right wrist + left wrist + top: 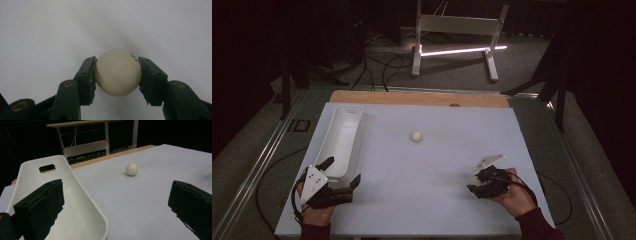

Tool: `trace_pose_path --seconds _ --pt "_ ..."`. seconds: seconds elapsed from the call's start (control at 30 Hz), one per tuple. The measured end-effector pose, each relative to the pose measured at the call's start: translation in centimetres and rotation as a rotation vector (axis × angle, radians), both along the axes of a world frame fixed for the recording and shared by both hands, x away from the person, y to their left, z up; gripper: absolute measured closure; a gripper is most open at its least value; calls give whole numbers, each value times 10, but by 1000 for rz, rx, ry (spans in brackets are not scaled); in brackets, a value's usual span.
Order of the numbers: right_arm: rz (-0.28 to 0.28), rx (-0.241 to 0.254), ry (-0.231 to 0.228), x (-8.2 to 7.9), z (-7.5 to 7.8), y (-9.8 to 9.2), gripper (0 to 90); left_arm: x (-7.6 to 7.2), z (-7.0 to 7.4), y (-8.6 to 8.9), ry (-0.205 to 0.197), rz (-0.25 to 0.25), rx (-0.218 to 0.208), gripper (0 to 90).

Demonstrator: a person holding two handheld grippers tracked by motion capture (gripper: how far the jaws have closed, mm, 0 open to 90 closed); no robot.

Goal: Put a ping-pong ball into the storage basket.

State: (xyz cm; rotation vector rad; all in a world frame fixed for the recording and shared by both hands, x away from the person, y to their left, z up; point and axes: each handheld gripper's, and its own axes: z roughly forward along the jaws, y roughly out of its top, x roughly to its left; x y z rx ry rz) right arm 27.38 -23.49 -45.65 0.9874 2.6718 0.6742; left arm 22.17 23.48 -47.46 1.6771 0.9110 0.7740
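My right gripper (478,183) is at the front right of the table, shut on a cream ball (475,180). In the right gripper view its pads (88,75) press on both sides of that ball (117,75), above the white surface. A second cream ball (416,135) lies loose near the middle of the table, also seen in the left gripper view (131,169). My left gripper (343,171) rests at the front left, open wide. One of its jaws hangs over the near end of the long white tray (343,135), the other over the table beside it.
The tray (82,200) holds nothing that I can see and runs along the table's left side. A white sheet (422,210) covers the table, with a wooden strip (412,97) at the far edge. A metal stand (452,25) and cables lie on the floor beyond.
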Motion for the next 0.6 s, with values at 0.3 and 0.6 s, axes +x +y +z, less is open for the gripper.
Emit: trace_pose_path --seconds 0.3,0.6 --pt "10 20 -23 1 10 5 502 0 0 0 2 0 0 10" --pt "24 39 -43 3 17 12 503 0 0 0 2 -1 0 10"
